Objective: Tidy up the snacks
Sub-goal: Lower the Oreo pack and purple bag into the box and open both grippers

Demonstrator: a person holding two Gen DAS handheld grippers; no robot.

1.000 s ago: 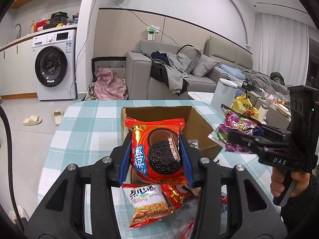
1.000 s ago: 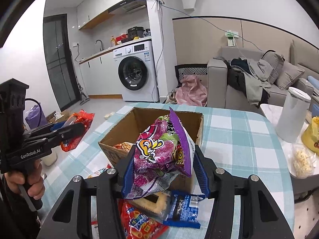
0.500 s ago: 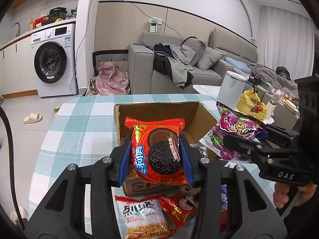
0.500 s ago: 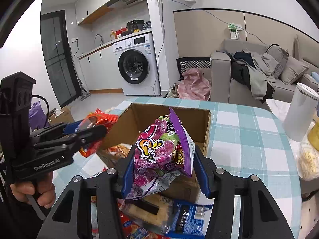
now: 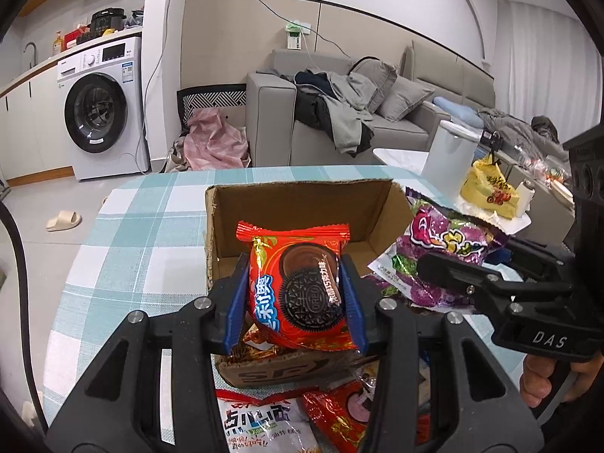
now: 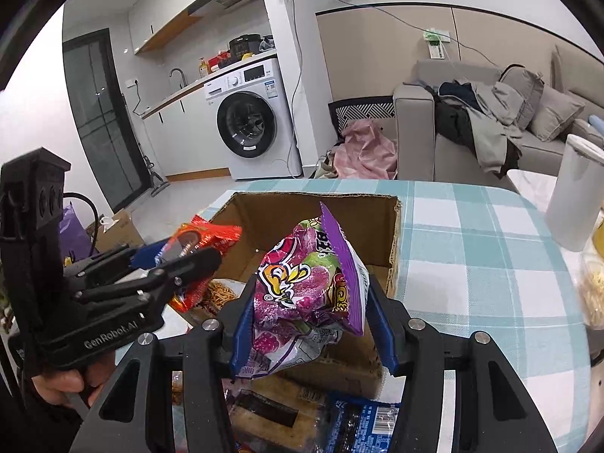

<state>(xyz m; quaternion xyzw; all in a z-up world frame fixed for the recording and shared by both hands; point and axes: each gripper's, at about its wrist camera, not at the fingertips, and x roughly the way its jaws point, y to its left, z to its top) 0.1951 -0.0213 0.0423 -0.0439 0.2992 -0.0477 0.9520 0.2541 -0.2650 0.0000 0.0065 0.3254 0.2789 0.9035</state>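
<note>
My left gripper (image 5: 295, 302) is shut on a red Oreo packet (image 5: 298, 288), held over the near part of an open cardboard box (image 5: 302, 196) on the checked table. Noodle snack packs lie in the box bottom (image 6: 222, 292). My right gripper (image 6: 311, 321) is shut on a purple snack bag (image 6: 309, 294) just above the box's near right rim (image 6: 396, 226). In the left wrist view that bag (image 5: 445, 249) and gripper (image 5: 490, 283) come in from the right; in the right wrist view the left gripper (image 6: 181, 264) and its red packet (image 6: 204, 238) hang at the box's left wall.
Loose snack packets lie on the table before the box: a white noodle pack (image 5: 260, 426), a red one (image 5: 339, 407), a blue one (image 6: 362, 422). A white canister (image 6: 573, 196) and a yellow bag (image 5: 490, 188) stand right. The teal checked cloth (image 6: 483, 249) spreads beyond.
Both grippers have moved forward and down toward the box with their packets still gripped. The red packet now hangs over the box interior and the purple bag sits closer to its right rim.
</note>
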